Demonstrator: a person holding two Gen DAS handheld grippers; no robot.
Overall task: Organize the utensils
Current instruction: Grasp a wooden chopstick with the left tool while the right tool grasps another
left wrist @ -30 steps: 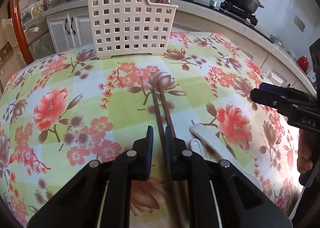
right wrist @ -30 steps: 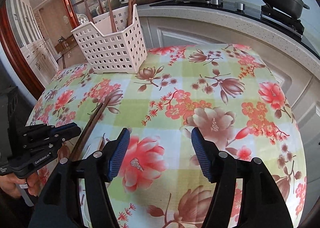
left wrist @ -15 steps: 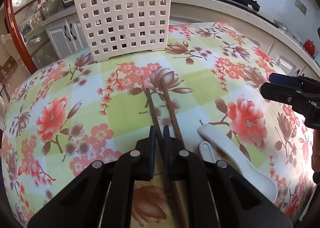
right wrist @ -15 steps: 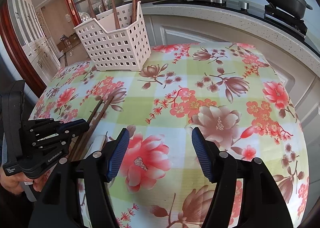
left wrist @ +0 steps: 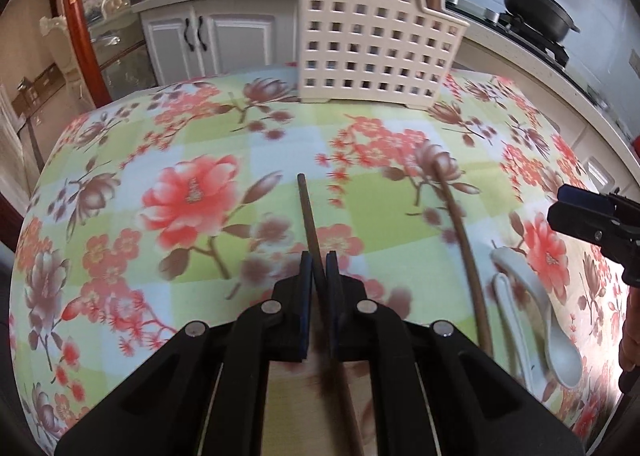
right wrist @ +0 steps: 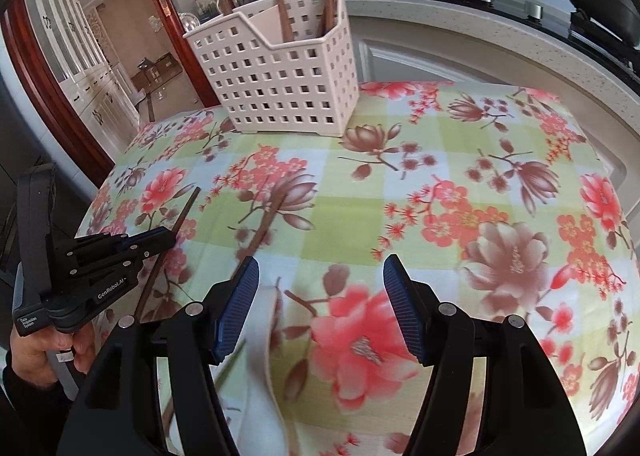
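One chopstick (left wrist: 308,212) is clamped between the pads of the left gripper (left wrist: 319,270), raised clear of the tablecloth (left wrist: 120,240) in front of the white basket (left wrist: 372,36), presumably for dropping in. The second chopstick (left wrist: 460,240) and a spoon (left wrist: 536,320) are left lying nearer. The right gripper (right wrist: 320,276) is held spread, grasping nothing.

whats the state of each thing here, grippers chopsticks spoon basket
left gripper: shut on a chopstick
held chopstick: lifted, tip forward
other chopstick: lying on the table
spoon: lying on the table
right gripper: open, holding nothing
basket: upright, chopsticks inside
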